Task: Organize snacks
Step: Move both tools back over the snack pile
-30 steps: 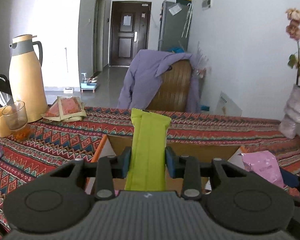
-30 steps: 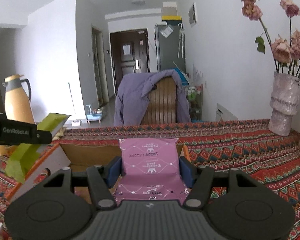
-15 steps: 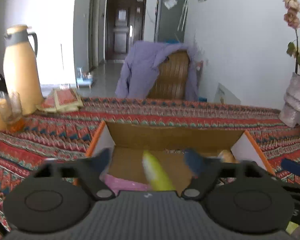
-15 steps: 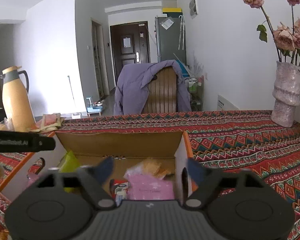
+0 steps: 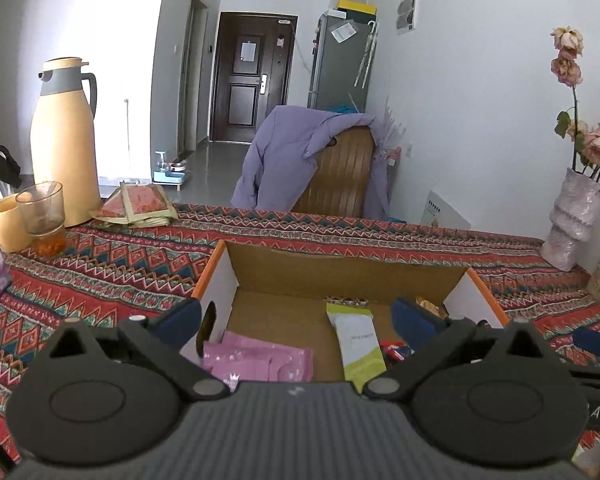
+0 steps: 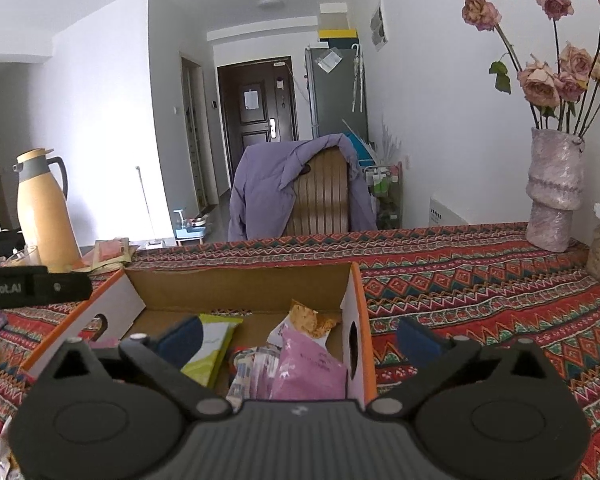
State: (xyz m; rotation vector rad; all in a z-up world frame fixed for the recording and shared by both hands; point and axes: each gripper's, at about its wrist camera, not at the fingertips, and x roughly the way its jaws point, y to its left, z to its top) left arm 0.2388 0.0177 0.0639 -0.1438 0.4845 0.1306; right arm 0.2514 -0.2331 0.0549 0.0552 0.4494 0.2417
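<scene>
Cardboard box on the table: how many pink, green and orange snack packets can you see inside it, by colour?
Pink packets: 2
Green packet: 1
Orange packet: 1
Total: 4

We see a table (image 5: 140,256) under a red patterned cloth, carrying a tall beige thermos (image 5: 65,142) with a grey collar, a glass cup (image 5: 42,216) just in front of it and a beige cup (image 5: 6,222) beside that. A pale vase (image 6: 556,190) of dried roses (image 6: 548,76) stands at the far right. Beyond the table, a purple jacket (image 5: 284,160) drapes a wooden chair (image 5: 340,176), with a dark door (image 5: 250,84) and grey fridge (image 5: 340,68) behind.
</scene>
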